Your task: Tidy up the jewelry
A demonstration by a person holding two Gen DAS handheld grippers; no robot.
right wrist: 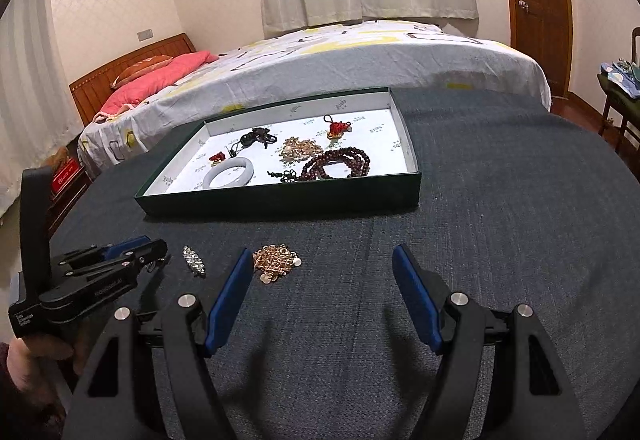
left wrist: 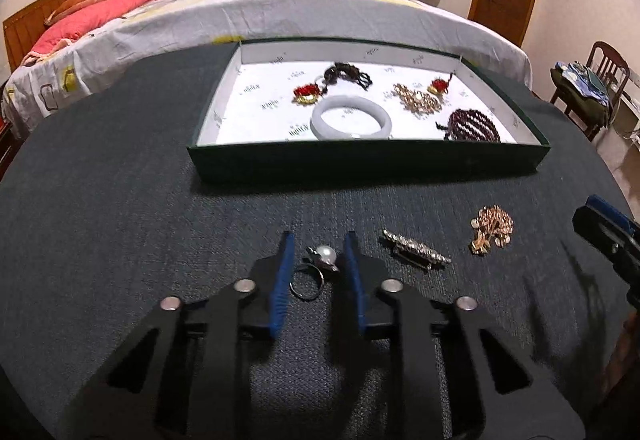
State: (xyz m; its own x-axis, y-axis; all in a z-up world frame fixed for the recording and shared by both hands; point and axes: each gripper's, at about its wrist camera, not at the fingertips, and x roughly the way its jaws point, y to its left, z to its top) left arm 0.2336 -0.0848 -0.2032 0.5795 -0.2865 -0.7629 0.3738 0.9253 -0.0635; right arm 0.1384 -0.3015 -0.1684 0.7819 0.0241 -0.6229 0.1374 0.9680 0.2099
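Observation:
A pearl ring lies on the dark tablecloth between the blue fingers of my left gripper, which is open around it and low over the cloth. A rhinestone brooch and a gold tree brooch lie to its right; they also show in the right wrist view, the rhinestone brooch and the gold brooch. My right gripper is wide open and empty, just right of the gold brooch. The green box holds a white bangle, dark red beads and several ornaments.
The left gripper shows at the left edge of the right wrist view. A bed stands behind the table. A chair with clothes and a wooden door are to the right.

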